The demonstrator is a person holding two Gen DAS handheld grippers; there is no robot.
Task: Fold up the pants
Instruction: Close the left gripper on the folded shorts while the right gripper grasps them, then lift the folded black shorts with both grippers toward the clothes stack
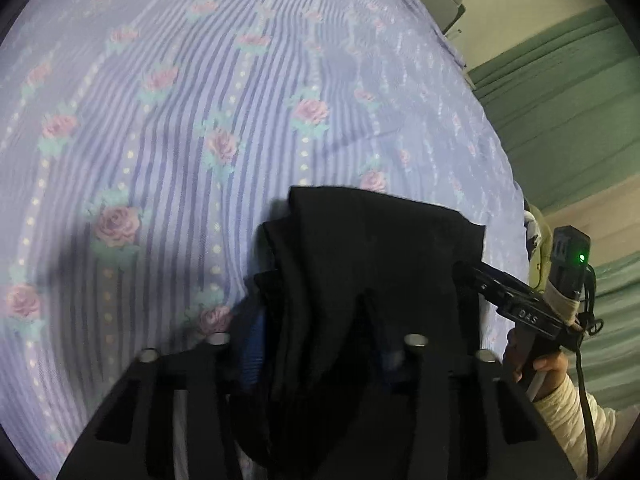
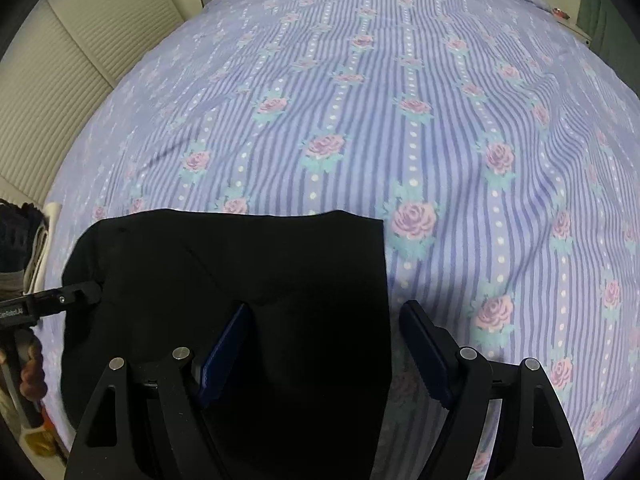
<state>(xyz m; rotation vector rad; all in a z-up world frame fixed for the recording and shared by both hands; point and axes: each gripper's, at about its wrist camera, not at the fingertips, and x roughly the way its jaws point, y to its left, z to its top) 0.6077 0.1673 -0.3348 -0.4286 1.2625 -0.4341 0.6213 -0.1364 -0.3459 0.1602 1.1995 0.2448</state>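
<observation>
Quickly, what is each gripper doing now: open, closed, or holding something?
Left gripper: closed on the black pants.
Right gripper: open, jaws apart over the pants' edge, clamping nothing.

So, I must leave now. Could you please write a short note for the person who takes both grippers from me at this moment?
Left gripper: seems shut on the black fabric pants, which are bunched between its fingers.
Right gripper: open, astride the pants' right edge, holding nothing.
Pants: on the lilac striped, rose-patterned bedsheet, near its front edge.
Done: already folded into several layers, a compact block.
Left: probably one last fold or smoothing, then let go.
</observation>
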